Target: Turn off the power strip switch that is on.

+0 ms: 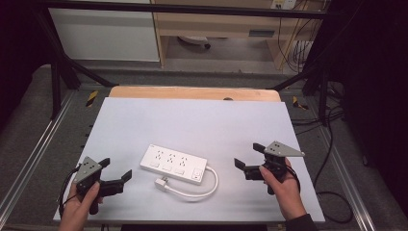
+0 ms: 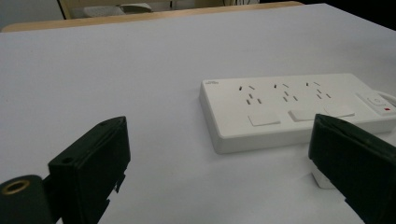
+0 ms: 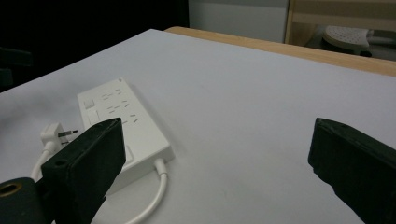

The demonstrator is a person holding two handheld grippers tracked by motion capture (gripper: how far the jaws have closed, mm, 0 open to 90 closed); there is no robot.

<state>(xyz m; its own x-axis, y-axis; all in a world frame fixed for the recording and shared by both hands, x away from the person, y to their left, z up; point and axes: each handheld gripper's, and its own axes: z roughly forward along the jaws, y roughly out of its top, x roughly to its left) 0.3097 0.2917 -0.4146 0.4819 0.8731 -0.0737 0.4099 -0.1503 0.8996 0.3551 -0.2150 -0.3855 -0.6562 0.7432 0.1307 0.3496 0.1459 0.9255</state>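
Power strip (image 1: 173, 164) lies diagonally, cable end right.

A white sheet (image 1: 192, 120) covers the table; a strip of bare wood tabletop (image 1: 192, 93) shows along its far edge, with a small dark notch (image 1: 228, 99) in it. A black frame bar (image 1: 183, 8) crosses the top of the high view, and 2 slanted black struts (image 1: 79, 70) run down toward the table's far corners. Beyond the table stands a white cabinet (image 1: 103, 33) and, beside it, a wooden shelf unit (image 1: 216, 24) with a round pale object (image 1: 193, 41) beneath. Cables (image 1: 296, 50) hang at the shelf's right end. More black cables (image 1: 327, 154) loop over the grey floor (image 1: 29, 110) to the table's right. Yellow-black tape marks (image 1: 91, 97) sit near both far corners.
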